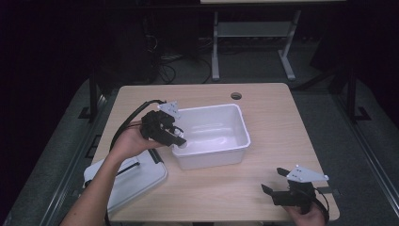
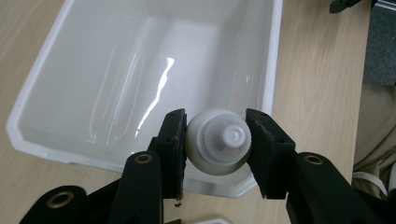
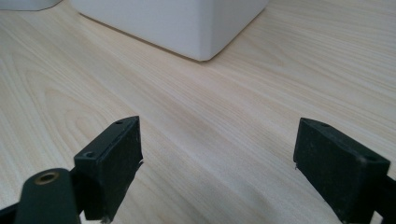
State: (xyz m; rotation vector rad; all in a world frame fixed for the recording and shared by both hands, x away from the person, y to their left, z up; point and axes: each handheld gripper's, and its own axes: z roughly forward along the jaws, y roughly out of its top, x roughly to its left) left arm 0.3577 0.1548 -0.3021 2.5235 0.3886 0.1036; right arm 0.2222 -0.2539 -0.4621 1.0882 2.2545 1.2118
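Note:
A white plastic bin (image 1: 237,123) stands in the middle of the wooden table. My left gripper (image 1: 178,137) hangs over the bin's near left corner, shut on a small white bottle (image 2: 218,146) whose ribbed cap faces the camera in the left gripper view. The bottle (image 1: 181,142) sits just above the bin's rim (image 2: 272,60), and the bin's inside looks empty. My right gripper (image 1: 274,181) rests low at the table's front right, open, with bare wood between its fingertips (image 3: 123,147). A corner of the bin (image 3: 201,32) shows ahead of it in the right gripper view.
A white lid (image 1: 136,181) lies flat at the table's front left, by my left forearm. A round cable hole (image 1: 236,95) sits near the back edge. Beyond the table stands a desk frame (image 1: 215,47) on dark floor.

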